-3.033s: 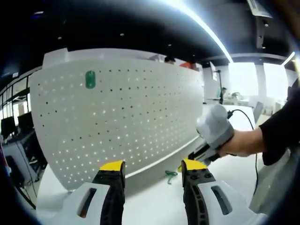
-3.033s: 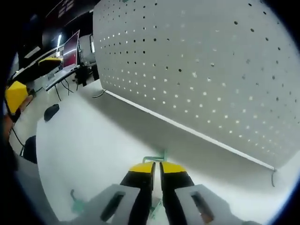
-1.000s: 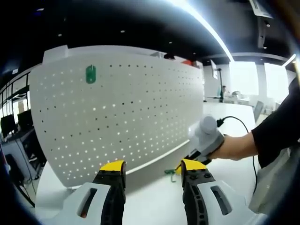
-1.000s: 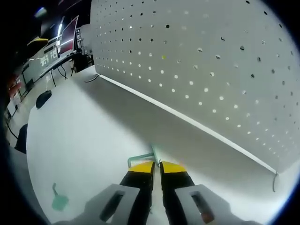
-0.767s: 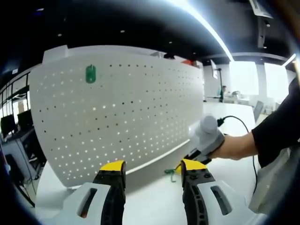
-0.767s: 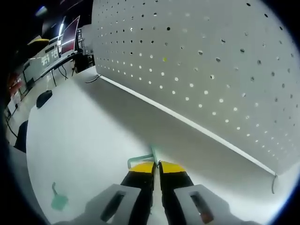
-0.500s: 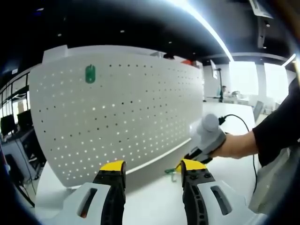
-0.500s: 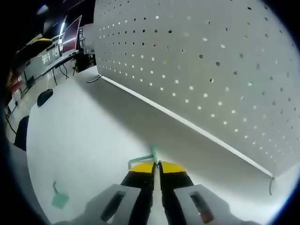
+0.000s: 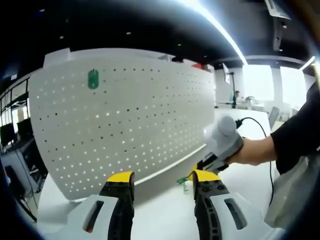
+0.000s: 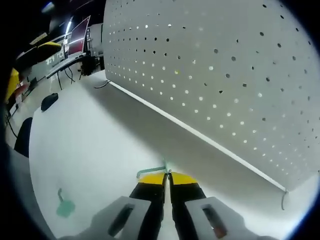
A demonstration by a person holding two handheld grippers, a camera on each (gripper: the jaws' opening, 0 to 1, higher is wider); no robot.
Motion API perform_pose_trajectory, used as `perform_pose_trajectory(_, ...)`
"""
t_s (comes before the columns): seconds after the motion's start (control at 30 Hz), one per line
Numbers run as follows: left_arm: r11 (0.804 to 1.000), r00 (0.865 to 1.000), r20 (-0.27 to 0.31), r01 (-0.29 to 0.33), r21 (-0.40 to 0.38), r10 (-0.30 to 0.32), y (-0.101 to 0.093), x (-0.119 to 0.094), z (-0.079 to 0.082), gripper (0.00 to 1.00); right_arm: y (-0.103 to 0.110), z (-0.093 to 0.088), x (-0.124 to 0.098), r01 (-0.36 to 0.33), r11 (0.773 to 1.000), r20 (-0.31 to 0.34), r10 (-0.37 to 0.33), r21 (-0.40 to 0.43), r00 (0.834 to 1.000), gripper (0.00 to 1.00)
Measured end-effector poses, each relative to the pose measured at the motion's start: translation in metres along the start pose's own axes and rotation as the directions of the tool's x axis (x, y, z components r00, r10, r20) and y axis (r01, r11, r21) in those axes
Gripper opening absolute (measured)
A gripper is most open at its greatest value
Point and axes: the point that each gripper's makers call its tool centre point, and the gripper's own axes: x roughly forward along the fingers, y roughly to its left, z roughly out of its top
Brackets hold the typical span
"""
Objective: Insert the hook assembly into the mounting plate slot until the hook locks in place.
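Since a few seconds back my right gripper [image 10: 167,175] has lifted the green wire hook [image 10: 156,169] off the white table [image 10: 90,150], jaws pinched on it. Left gripper [image 9: 160,181] hangs open, empty. Carry step now; next I'd say line it up with the matte perforated pegboard [image 10: 225,75].

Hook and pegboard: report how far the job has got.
Done: the right gripper is shut on a green hook and holds it off the white table. In hand: carrying it to the pegboard. Left: insertion and locking; the hook is not yet at any hole. One green piece already sits high on the board, another lies on the table. The left gripper is open.
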Motion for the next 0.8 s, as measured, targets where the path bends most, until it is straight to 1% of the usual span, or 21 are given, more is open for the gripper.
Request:
perform_pose_trajectory(0.3,1.0,1.0,-0.005,0.012,0.003,-0.012,-0.0028,0.0008,-0.0008,0.46,-0.0024,0.0014,-0.0017,0.007,1.0,0.003,-0.007,0.0,1.0,0.0)
perform_pose_trajectory(0.43,1.0,1.0,-0.007,0.016,0.003,-0.016,-0.0038,0.001,-0.0013,0.46,-0.0032,0.0047,-0.0032,0.009,1.0,0.011,-0.009,-0.004,1.0,0.0)
perform_pose_trajectory(0.8,1.0,1.0,-0.011,0.02,0.004,-0.02,-0.0051,0.0013,-0.0024,0.45,-0.0029,0.0056,-0.0037,0.005,1.0,0.007,-0.005,-0.012,1.0,0.0)
